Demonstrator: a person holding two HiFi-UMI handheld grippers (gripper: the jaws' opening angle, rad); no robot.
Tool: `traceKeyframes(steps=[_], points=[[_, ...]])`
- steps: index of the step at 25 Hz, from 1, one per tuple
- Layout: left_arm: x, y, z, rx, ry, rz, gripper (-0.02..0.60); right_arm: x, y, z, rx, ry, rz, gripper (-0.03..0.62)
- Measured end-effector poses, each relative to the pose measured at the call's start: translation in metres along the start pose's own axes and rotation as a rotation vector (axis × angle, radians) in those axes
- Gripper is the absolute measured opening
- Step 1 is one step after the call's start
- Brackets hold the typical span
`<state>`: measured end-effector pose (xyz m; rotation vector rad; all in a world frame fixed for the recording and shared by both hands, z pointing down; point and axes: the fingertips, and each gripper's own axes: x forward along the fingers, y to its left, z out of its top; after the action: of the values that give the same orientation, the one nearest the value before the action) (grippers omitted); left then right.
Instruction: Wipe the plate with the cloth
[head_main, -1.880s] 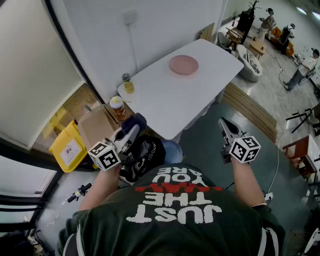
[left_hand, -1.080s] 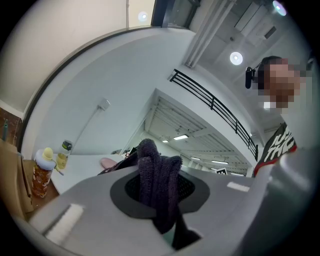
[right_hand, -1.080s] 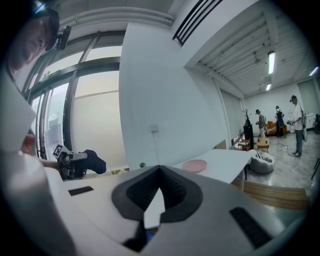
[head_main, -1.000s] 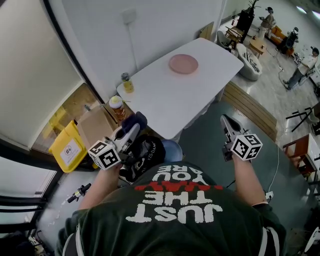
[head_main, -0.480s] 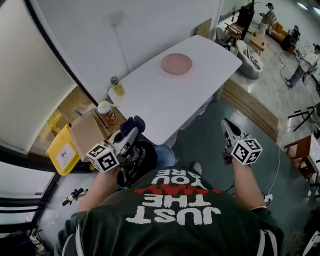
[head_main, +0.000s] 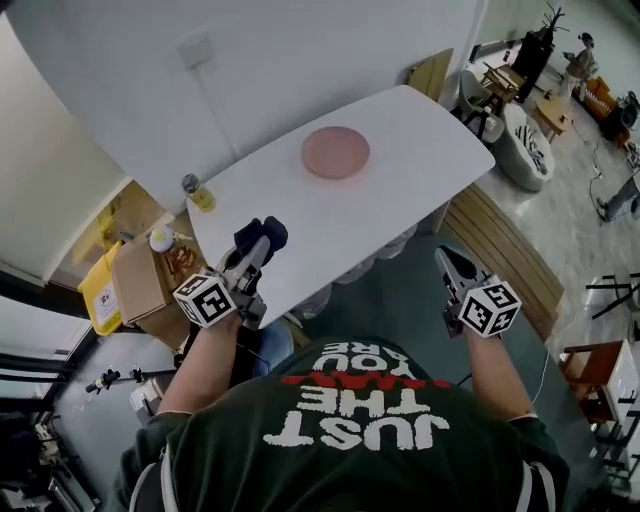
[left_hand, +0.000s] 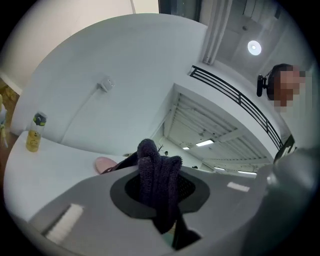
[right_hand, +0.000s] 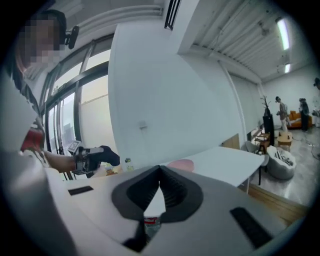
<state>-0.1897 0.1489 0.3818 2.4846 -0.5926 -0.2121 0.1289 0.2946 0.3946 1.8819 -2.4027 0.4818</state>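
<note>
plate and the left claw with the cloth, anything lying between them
Nothing: in the head view only bare white table lies between the cloth in the left claw and the plate.

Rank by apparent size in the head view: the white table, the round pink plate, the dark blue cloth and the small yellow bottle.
1. white table
2. round pink plate
3. dark blue cloth, slightly smaller, though nearer the camera
4. small yellow bottle
</note>
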Motion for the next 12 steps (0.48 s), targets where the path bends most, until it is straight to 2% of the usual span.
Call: traceKeyframes(steps=[3,6,12], points=[[0.030,-0.001,0.004,0.009,-0.011,0.035,0.060,0.025,-0.029,0.014,-0.020,0.014,0.060,0.005],[0.046,0.008,0.004,0.030,0.011,0.072,0.060,0.055,-0.048,0.019,-0.003,0.020,0.096,0.005],[0.075,0.068,0.018,0.019,0.006,0.113,0.060,0.139,-0.076,0.017,0.031,0.081,0.108,0.006]])
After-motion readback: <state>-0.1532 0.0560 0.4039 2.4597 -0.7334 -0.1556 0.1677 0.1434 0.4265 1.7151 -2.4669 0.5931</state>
